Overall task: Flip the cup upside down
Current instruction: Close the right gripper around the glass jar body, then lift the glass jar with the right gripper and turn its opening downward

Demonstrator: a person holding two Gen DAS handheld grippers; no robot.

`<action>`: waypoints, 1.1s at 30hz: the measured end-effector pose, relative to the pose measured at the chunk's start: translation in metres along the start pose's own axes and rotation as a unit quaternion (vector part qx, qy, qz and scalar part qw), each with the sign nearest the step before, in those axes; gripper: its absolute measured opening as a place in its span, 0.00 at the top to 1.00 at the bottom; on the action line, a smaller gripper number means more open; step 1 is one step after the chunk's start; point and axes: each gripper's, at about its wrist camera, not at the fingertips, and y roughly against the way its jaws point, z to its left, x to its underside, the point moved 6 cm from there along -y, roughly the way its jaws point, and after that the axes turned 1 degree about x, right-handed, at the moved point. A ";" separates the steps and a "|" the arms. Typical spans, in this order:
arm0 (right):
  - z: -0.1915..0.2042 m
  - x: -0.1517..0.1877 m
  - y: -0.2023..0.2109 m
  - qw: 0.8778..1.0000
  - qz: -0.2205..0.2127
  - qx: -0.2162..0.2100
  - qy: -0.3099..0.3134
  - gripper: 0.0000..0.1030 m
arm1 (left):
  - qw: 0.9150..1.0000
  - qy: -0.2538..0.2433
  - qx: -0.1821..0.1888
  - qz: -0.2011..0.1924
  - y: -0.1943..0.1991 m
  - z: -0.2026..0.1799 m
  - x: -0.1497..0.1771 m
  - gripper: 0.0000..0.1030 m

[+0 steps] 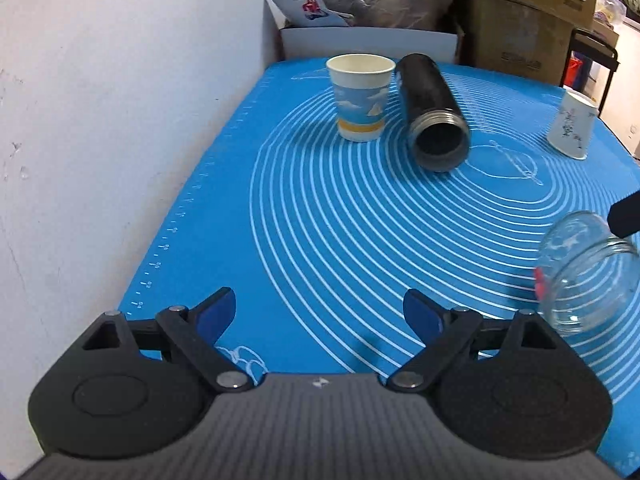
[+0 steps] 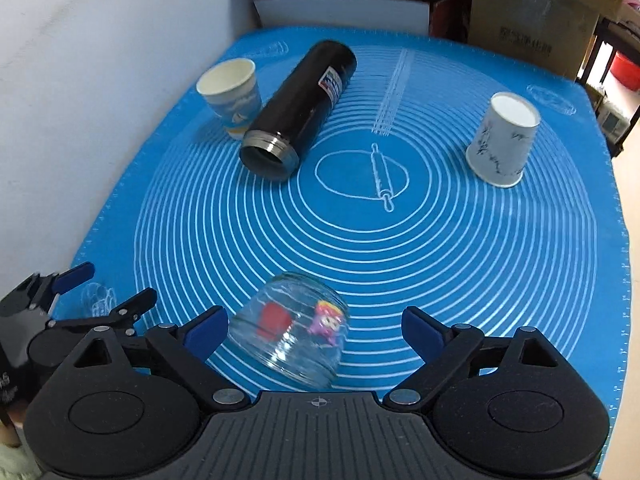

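A clear glass cup (image 2: 294,328) with cartoon stickers lies tilted on the blue mat (image 2: 400,248), between the open fingers of my right gripper (image 2: 316,330), nearer the left finger; neither finger clearly touches it. It also shows in the left wrist view (image 1: 584,272) at the right edge. My left gripper (image 1: 320,314) is open and empty over the mat's near left part, and shows in the right wrist view (image 2: 108,286) at lower left. A blue-patterned paper cup (image 1: 360,96) stands upright at the far left. A white paper cup (image 2: 502,140) stands upside down at the far right.
A black steel flask (image 2: 298,108) lies on its side next to the blue-patterned cup, mouth toward me. A white wall (image 1: 100,120) runs along the mat's left edge. Cardboard boxes (image 1: 520,20) and a white box stand behind the mat.
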 end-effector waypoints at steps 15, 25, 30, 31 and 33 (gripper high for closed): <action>-0.003 -0.013 -0.082 0.985 0.154 -0.014 -0.075 0.17 | 1.000 0.000 0.004 -0.003 -0.022 0.001 0.000 0.12; 0.002 -0.004 -0.077 0.993 0.095 -0.025 -0.068 0.27 | 1.000 0.000 0.005 -0.002 -0.023 0.002 -0.001 0.12; 0.000 0.008 -0.053 0.998 -0.011 0.000 -0.061 0.27 | 1.000 0.000 0.007 -0.005 -0.022 0.000 -0.002 0.12; -0.001 0.009 -0.049 0.998 -0.025 0.002 -0.062 0.27 | 1.000 0.001 0.007 -0.006 -0.021 -0.001 -0.003 0.12; -0.003 0.009 -0.039 0.996 -0.053 0.004 -0.067 0.27 | 1.000 0.002 0.008 -0.010 -0.020 -0.002 -0.005 0.12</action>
